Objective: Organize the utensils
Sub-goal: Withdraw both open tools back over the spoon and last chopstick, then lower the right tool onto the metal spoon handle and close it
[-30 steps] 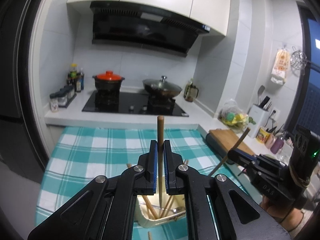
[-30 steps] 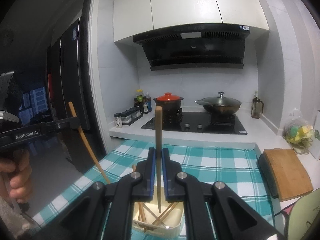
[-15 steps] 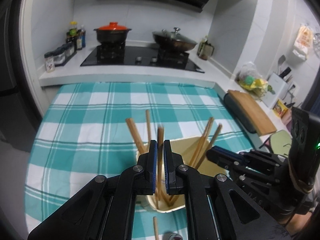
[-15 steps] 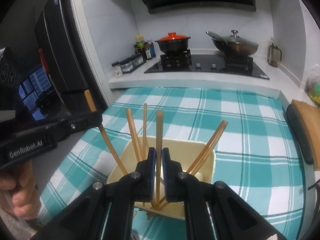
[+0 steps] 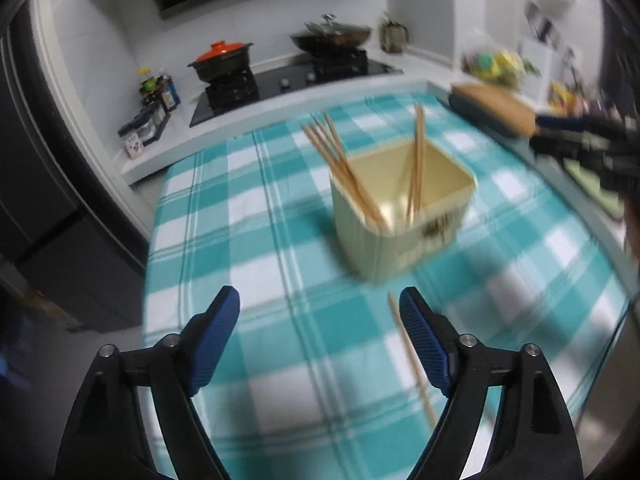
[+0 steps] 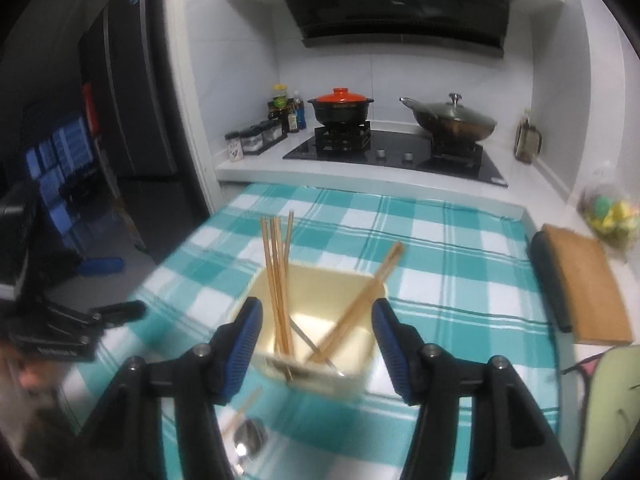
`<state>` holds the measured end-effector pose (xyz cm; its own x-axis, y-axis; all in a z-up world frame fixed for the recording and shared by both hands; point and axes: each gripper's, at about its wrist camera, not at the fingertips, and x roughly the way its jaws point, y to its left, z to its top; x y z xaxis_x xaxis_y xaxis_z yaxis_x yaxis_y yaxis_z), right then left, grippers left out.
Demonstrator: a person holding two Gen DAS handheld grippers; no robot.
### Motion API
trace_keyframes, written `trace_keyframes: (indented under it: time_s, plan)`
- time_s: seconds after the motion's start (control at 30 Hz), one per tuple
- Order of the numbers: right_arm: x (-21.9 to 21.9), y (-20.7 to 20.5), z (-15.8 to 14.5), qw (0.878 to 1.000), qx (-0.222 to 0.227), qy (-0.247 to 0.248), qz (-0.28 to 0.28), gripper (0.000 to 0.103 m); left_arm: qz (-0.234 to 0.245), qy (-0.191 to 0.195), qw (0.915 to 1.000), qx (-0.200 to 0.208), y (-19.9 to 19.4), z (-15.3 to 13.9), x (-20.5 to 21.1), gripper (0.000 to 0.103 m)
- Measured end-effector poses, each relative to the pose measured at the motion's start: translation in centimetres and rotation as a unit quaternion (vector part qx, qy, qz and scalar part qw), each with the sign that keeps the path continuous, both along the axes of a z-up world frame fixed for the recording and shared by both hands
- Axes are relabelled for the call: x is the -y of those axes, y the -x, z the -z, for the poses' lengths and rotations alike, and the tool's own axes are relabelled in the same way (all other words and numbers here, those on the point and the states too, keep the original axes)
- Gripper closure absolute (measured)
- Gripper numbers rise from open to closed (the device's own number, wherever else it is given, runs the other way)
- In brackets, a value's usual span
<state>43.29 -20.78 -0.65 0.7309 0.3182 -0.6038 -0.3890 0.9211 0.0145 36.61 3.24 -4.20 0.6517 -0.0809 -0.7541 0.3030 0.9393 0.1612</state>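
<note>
A: Item 1, visibility. Anything hard to read?

B: The left wrist view is smeared by motion; the cream holder [image 5: 404, 216] and the right gripper [image 5: 576, 136], at the picture's right edge beyond the holder, are blurred, so its jaw state cannot be read there. In the right wrist view the holder's near wall [image 6: 316, 372] is blurred, and a metal spoon bowl [image 6: 248, 436] on the tabletop near the holder's front corner is cut off by the gripper body.

A: Item 2, positions against the holder?

B: The left gripper [image 5: 320, 332] is spread wide, gripping nothing, well short of the holder's near corner. 1 loose chopstick [image 5: 412, 364] lies flat on the cloth between holder and gripper, beside the gripper's right finger [image 5: 420, 340]. The right gripper [image 6: 316, 336] is likewise spread and empty, its blue pads flanking the holder's near wall from above. Another loose chopstick [image 6: 244, 408] lies just in front of the holder.

A: Item 3, materials?

B: Holder: square, cream, smooth, open-topped. Chopsticks [image 6: 276, 280]: slim pale wood, a bundle leaning at the holder's left wall, a pair [image 6: 364, 296] slanting to its right corner. Tabletop [image 6: 440, 240]: teal-and-white checked cloth. Pads: ribbed blue on black arms.
</note>
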Motion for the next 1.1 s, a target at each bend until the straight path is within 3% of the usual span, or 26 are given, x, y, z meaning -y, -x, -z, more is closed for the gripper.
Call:
trace_keyframes:
  time_s: [0.1,0.27,0.37,0.43,0.57,0.73,1.1]
  plan:
    - [0.7,4.7,1.7,0.998,0.012,0.052,-0.016,0.041,0.001,-0.002,0.9999,-0.011,5.9,3.5,-0.8,0.011]
    - [2.1,12.6,7.6,0.996,0.017,0.086,0.003,0.041,-0.057,0.082,0.9937,-0.051,12.3,9.8,-1.8,0.011]
    - [2.9,16.7,12.0,0.998,-0.016,0.053,0.041,0.041,-0.100,0.148,0.9818,-0.064,14.4,12.4,-2.4,0.011]
    - [3.5,18.6,14.5,0.996,-0.041,0.019,0.071,0.041,-0.118,0.171,0.9758,-0.068,15.0,13.4,-2.5,0.011]
    - [4.3,20.4,18.4,0.990,-0.097,-0.017,0.103,0.041,-0.128,0.174,0.9738,-0.071,15.6,13.9,-2.0,0.011]
    - [5.1,20.9,19.2,0.987,-0.098,-0.029,0.125,0.041,-0.138,0.161,0.9762,-0.046,16.0,13.5,-1.4,0.011]
    - [3.2,19.5,18.8,0.989,-0.102,-0.018,0.106,0.041,-0.163,0.161,0.9716,-0.058,16.7,14.7,-1.9,0.011]
